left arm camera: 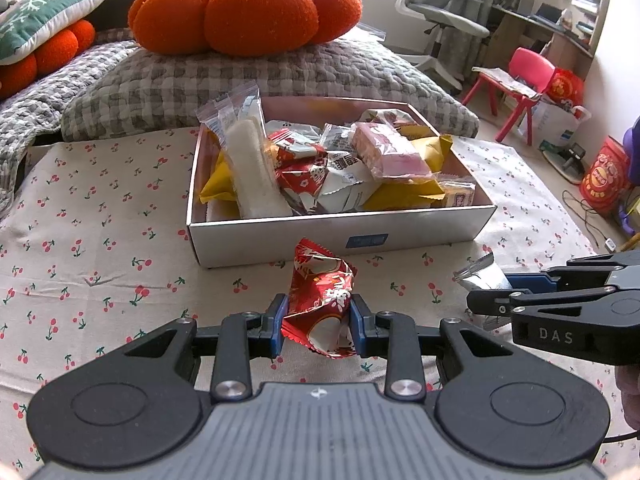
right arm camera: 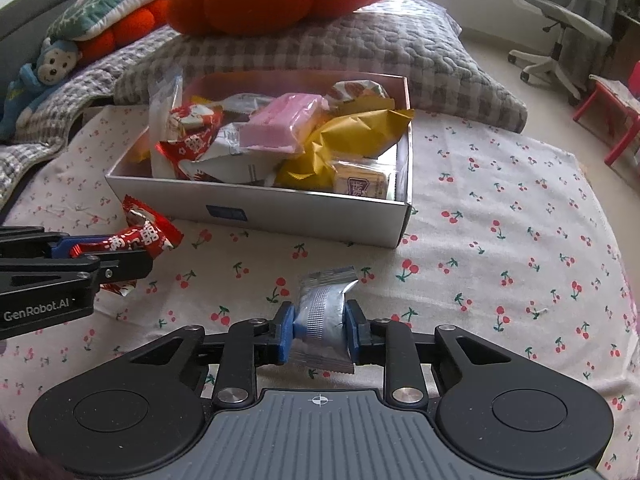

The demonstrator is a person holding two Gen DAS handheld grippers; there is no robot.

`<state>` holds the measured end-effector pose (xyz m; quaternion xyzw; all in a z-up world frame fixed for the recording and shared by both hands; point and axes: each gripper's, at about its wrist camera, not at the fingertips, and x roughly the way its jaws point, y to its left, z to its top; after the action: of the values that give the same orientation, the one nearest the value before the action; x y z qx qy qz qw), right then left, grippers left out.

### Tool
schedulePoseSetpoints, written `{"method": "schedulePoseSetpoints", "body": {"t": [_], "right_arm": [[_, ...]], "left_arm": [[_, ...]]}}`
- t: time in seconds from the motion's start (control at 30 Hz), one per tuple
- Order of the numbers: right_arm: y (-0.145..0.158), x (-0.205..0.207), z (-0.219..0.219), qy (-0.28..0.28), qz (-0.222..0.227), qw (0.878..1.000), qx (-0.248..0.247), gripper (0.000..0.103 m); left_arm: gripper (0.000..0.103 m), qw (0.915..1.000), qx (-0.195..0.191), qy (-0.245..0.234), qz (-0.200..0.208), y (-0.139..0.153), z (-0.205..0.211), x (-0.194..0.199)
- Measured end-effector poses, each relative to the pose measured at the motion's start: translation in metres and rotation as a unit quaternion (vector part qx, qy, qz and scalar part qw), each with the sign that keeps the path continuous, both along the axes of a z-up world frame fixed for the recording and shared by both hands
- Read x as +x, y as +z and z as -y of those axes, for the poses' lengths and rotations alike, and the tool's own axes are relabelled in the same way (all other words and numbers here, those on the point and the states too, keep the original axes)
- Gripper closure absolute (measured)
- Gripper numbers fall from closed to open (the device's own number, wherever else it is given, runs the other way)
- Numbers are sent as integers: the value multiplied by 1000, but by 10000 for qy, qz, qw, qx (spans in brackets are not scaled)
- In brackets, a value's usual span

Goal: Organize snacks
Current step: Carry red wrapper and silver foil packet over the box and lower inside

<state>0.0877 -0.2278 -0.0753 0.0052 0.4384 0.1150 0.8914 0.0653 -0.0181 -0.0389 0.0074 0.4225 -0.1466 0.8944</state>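
Just ahead of both grippers, on a cream cloth printed with small red cherries (right arm camera: 500, 184), a shallow white cardboard box (left arm camera: 280, 236) is sitting heaped with wrapped snacks in red, yellow, pink and white. The left gripper (left arm camera: 319, 320) is pinching a crinkled red foil snack packet with white lettering (left arm camera: 320, 292) between its blue pads, its jaws narrowed tightly onto the wrapper just short of the box's near wall. To its right, the right gripper (right arm camera: 319, 330) is clamping a small silver foil snack packet (right arm camera: 320, 312) against the cloth, jaws drawn close onto its middle.
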Motion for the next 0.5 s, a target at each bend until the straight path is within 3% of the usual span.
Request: {"method": "schedulePoseSetpoints", "body": {"t": [0.5], "right_arm": [[37, -2, 15, -130, 324, 9977, 579, 78]], "left_arm": [[74, 9982, -481, 268, 247, 33, -17, 14]]}}
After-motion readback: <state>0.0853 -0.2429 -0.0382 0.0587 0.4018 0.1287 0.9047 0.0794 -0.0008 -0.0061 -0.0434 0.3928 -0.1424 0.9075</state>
